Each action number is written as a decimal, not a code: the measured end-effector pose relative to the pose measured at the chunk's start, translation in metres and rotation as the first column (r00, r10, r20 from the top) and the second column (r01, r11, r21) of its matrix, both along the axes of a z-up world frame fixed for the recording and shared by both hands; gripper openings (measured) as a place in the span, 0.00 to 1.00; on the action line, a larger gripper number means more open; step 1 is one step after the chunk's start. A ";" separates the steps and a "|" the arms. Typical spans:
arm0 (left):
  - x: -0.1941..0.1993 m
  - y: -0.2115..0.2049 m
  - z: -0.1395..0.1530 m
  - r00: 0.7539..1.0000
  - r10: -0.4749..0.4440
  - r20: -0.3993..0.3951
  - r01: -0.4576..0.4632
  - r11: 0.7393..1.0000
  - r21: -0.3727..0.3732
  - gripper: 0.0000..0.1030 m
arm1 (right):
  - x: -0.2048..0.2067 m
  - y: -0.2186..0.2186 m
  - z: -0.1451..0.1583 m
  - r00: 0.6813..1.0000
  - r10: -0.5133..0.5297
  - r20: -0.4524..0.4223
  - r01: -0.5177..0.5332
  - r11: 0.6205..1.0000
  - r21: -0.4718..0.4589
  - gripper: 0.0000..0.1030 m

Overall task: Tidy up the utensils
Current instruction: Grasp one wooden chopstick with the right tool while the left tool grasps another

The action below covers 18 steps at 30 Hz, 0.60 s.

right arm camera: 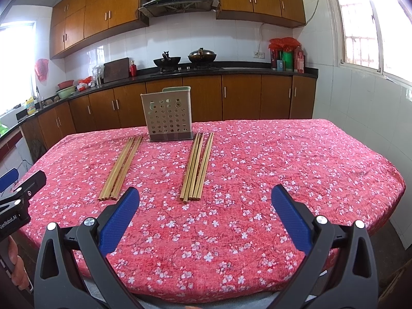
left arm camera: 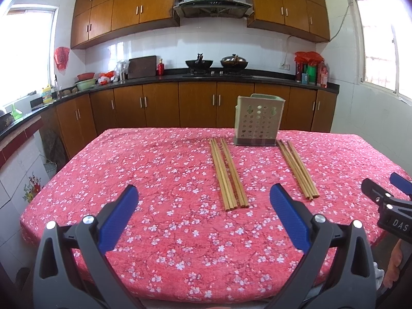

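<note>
Chopsticks (right arm camera: 195, 167) before holder (right arm camera: 167, 114): light, stiff, slippery wood; pinch mid-length; both hand-held grippers (right arm camera: 204, 200) released, empty.

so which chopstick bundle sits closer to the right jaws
The right-hand bundle, lying in front of the holder's right corner. The left bundle lies nearer the left gripper.

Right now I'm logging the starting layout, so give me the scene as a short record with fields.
surface: table under red floral cloth
holder: upright beige perforated utensil holder, far side, no utensils seen inside
left bundle: wooden chopsticks lying flat, left of holder
right bundle: wooden chopsticks lying flat, right of holder
left gripper: jaws open, empty
right gripper: jaws open, empty
</note>
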<state>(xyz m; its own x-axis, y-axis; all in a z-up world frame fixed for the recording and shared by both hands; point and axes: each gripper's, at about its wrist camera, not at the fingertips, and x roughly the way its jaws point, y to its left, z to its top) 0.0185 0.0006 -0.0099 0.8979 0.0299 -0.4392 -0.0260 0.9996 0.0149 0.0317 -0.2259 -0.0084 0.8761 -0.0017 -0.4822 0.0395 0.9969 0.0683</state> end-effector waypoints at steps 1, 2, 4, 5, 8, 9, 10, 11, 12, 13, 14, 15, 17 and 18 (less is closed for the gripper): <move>0.008 0.004 -0.002 1.000 0.009 -0.019 -0.009 1.000 -0.008 0.96 | 0.006 -0.004 -0.001 1.000 -0.002 -0.013 0.002 1.000 0.002 0.98; 0.015 0.008 -0.002 0.999 0.016 -0.035 -0.016 1.000 -0.013 0.96 | 0.015 -0.006 -0.002 0.999 -0.006 -0.034 0.006 1.000 0.003 0.98; 0.030 0.016 -0.004 0.997 0.038 -0.071 -0.039 0.999 -0.014 0.96 | 0.030 -0.009 -0.009 0.997 -0.019 -0.079 0.019 1.000 0.002 0.98; 0.038 0.021 -0.004 0.995 0.047 -0.089 -0.048 0.999 -0.013 0.96 | 0.040 -0.012 -0.012 0.994 -0.027 -0.103 0.027 1.000 0.005 0.98; 0.068 0.035 -0.010 0.984 0.071 -0.164 -0.077 0.997 -0.030 0.96 | 0.079 -0.023 -0.022 0.978 -0.043 -0.206 0.050 0.998 0.028 0.94; 0.076 0.039 -0.012 0.980 0.074 -0.183 -0.082 0.996 -0.039 0.96 | 0.089 -0.026 -0.026 0.972 -0.042 -0.232 0.052 0.998 0.035 0.90; 0.087 0.045 -0.014 0.975 0.078 -0.210 -0.090 0.995 -0.050 0.96 | 0.101 -0.028 -0.030 0.964 -0.037 -0.262 0.051 0.998 0.046 0.80; 0.098 0.050 -0.017 0.969 0.081 -0.234 -0.097 0.994 -0.057 0.96 | 0.118 -0.031 -0.036 0.952 -0.021 -0.304 0.046 0.996 0.073 0.69; 0.102 0.054 -0.018 0.966 0.083 -0.244 -0.100 0.993 -0.060 0.94 | 0.127 -0.034 -0.040 0.946 -0.010 -0.323 0.042 0.995 0.091 0.63; 0.111 0.056 -0.021 0.962 0.083 -0.260 -0.103 0.993 -0.062 0.90 | 0.137 -0.035 -0.043 0.940 -0.002 -0.341 0.042 0.993 0.112 0.52; 0.120 0.058 -0.024 0.958 0.076 -0.276 -0.098 0.993 -0.067 0.88 | 0.151 -0.037 -0.049 0.930 0.009 -0.367 0.046 0.989 0.140 0.44; 0.124 0.059 -0.026 0.956 0.072 -0.285 -0.095 0.993 -0.070 0.83 | 0.161 -0.037 -0.053 0.925 0.021 -0.380 0.043 0.986 0.160 0.41; 0.138 0.060 -0.031 0.948 0.055 -0.314 -0.085 0.993 -0.081 0.76 | 0.175 -0.036 -0.058 0.915 0.035 -0.402 0.039 0.984 0.175 0.29; 0.143 0.060 -0.034 0.945 0.050 -0.323 -0.082 0.993 -0.085 0.73 | 0.183 -0.034 -0.061 0.909 0.045 -0.414 0.033 0.983 0.179 0.27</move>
<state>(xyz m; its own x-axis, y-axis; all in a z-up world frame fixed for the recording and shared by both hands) 0.1617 0.0611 -0.0436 0.7070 0.0278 -0.7067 -0.1013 0.9929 -0.0623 0.2145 -0.2602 -0.0699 0.5959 0.1227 -0.7936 0.0976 0.9699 0.2232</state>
